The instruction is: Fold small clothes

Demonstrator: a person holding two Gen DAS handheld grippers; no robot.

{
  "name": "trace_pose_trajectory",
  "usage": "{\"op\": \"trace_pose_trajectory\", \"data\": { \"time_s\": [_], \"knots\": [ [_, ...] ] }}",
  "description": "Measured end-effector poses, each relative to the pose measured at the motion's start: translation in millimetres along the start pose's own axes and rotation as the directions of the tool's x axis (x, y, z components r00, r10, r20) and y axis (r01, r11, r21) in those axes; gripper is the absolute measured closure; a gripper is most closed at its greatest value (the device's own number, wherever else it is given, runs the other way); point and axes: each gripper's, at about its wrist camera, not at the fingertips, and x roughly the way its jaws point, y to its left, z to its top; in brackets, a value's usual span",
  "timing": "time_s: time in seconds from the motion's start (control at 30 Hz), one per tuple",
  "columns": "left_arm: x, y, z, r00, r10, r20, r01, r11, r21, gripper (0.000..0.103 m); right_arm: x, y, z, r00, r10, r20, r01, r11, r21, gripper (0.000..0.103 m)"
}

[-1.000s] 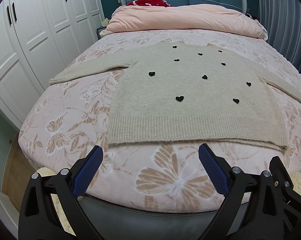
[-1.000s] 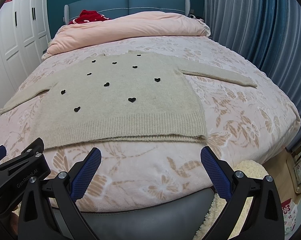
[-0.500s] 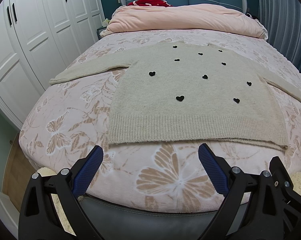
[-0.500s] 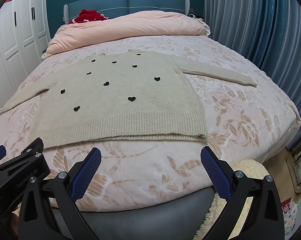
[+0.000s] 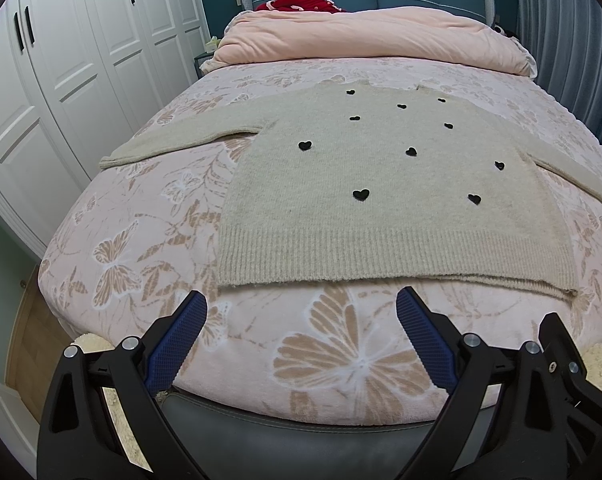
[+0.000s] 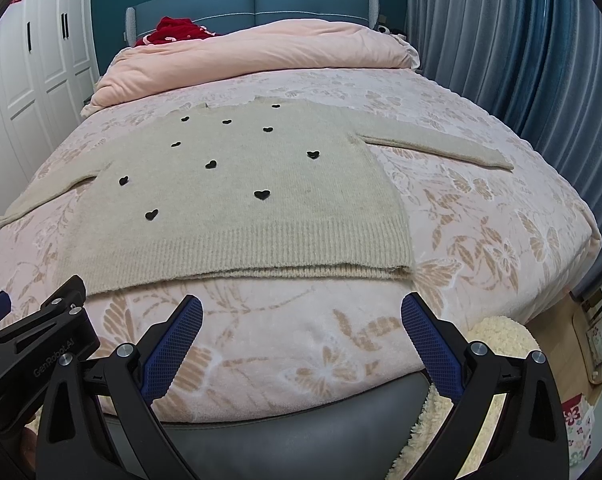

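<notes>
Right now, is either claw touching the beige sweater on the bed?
Apart. In the left wrist view, the open left claw sits short of the sweater, bedspread showing between. The right wrist view shows the same gap before the open right claw.

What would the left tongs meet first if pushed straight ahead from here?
Probably the floral blanket at the bed's foot edge, then the ribbed hem of the beige sweater. The open left tongs hold nothing; depth is uncertain.

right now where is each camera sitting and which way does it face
Left wrist: rides the left gripper at the bed's foot, facing the headboard; its open blue-padded fingers show.
Right wrist: rides the right gripper, same heading, further right; open fingers and part of the left gripper show.
Shared: the beige knit sweater with black hearts, spread flat.
</notes>
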Motion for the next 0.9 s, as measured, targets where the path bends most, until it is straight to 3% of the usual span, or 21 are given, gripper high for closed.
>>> {"op": "trace_pose_trajectory", "data": {
  "time_s": [0.3, 0.47, 0.57, 0.7, 0.8, 0.9],
  "knots": [
    [9, 3, -7, 1.0, -0.001, -0.022, 0.001, 1.0, 0.002, 0.009, 10, -3, -9, 0.999, 0.014, -0.034, -0.014, 1.0, 0.004, 0.005],
    [13, 22, 9, 0.987, -0.158, -0.031, 0.152, 0.978, -0.145, 0.005, 35, -31, 14, 0.981, 0.173, -0.083, -0.167, 0.983, 0.071, 0.005],
    [17, 40, 22, 0.983, -0.182, -0.002, 0.176, 0.956, -0.234, 0.005, 64, -91, 45, 0.985, 0.157, -0.072, -0.138, 0.966, 0.217, 0.005],
    [31, 59, 38, 0.99, -0.142, 0.009, 0.137, 0.938, -0.319, 0.005, 121, -196, 94, 0.991, 0.097, -0.087, -0.051, 0.903, 0.427, 0.005],
    [43, 59, 48, 0.993, -0.116, 0.018, 0.116, 0.947, -0.301, 0.005, 161, -265, 128, 0.996, 0.038, -0.079, 0.008, 0.86, 0.51, 0.005],
    [56, 50, 57, 0.996, -0.085, 0.012, 0.085, 0.964, -0.25, 0.005, 208, -329, 153, 0.997, 0.032, -0.075, 0.022, 0.777, 0.629, 0.005]
  ]
}}
